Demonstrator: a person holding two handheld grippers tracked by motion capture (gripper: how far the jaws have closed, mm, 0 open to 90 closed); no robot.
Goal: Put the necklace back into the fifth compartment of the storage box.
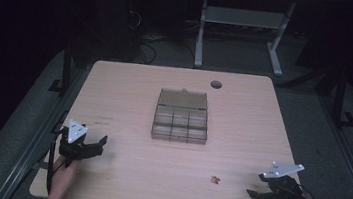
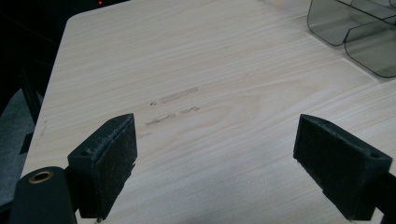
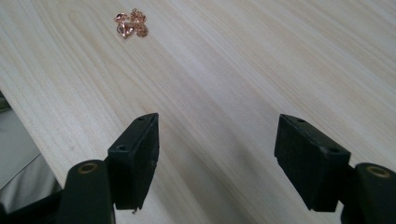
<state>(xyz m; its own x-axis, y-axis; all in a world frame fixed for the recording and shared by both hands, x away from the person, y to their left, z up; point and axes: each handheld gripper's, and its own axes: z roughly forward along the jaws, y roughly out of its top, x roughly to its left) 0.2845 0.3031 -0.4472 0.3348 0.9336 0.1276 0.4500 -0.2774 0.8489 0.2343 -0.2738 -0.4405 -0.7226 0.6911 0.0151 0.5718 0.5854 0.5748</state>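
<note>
A small rose-gold trinket (image 1: pixel 214 180), seemingly a fine chain bunched around a faceted pendant, lies in the lower centre-right of the high view; it sits at the upper left of the right gripper view (image 3: pixel 130 25), metallic and glinting, well apart from both grippers.

A smoky translucent plastic box (image 1: pixel 180 125) stands at mid-frame in the high view, its hinged lid (image 1: pixel 183 99) laid open and flat toward the top of the frame. The base is split into small rectangular compartments in two rows; their contents cannot be made out. Rounded corners of the box (image 2: pixel 359 32) show at the upper right of the left gripper view.

The surface (image 1: pixel 130 89) is pale wood-grain laminate with rounded corners, a round cable hole (image 1: pixel 216 84) near its upper edge, and faint grey smudges (image 2: pixel 173 106).

The left gripper (image 1: pixel 92 149), lower left, has its jaws spread wide, holding nothing. The right gripper (image 1: pixel 255 185), lower right, likewise has parted, unloaded jaws. The jaw pads are matt black and blocky.
</note>
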